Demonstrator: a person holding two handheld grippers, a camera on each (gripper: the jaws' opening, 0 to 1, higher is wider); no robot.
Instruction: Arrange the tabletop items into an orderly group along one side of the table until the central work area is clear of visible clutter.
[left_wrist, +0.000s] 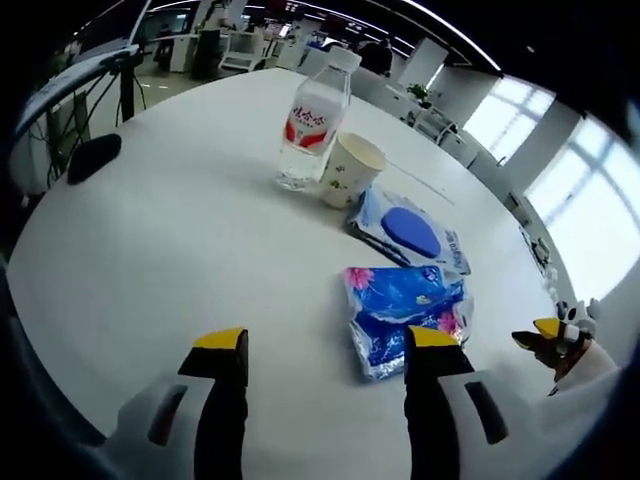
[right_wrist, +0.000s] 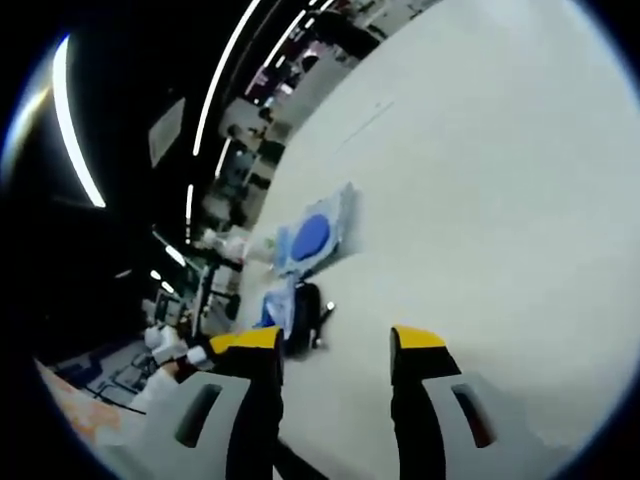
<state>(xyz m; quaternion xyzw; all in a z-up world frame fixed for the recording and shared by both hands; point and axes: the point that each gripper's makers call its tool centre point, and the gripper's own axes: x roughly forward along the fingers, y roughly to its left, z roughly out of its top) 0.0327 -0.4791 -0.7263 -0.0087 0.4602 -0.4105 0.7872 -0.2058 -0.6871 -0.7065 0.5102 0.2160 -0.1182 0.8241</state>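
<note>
Four items sit grouped on the white table (left_wrist: 150, 250) in the left gripper view: a water bottle (left_wrist: 315, 125) with a red label standing upright, a paper cup (left_wrist: 350, 170) just beside it and upright, a wet-wipe pack (left_wrist: 412, 232) with a blue oval lid lying flat nearer the camera, and a blue tissue pack (left_wrist: 405, 315) with pink flowers lying flat nearest the jaws. Left gripper (left_wrist: 325, 350): jaws spread wide, nothing between them; the tissue pack lies just ahead of the right-hand jaw tip. Right gripper (left_wrist: 550, 340) shows at the right edge of this view, near the tissue pack. A dark object (left_wrist: 93, 157) rests at the far left table edge. Right gripper view, strongly rolled: right gripper (right_wrist: 330, 345) with jaws spread, empty, over bare table (right_wrist: 480, 200); wet-wipe pack (right_wrist: 312, 237) visible ahead, the left gripper (right_wrist: 302, 318) dark beside the tissue pack (right_wrist: 275, 300).
</note>
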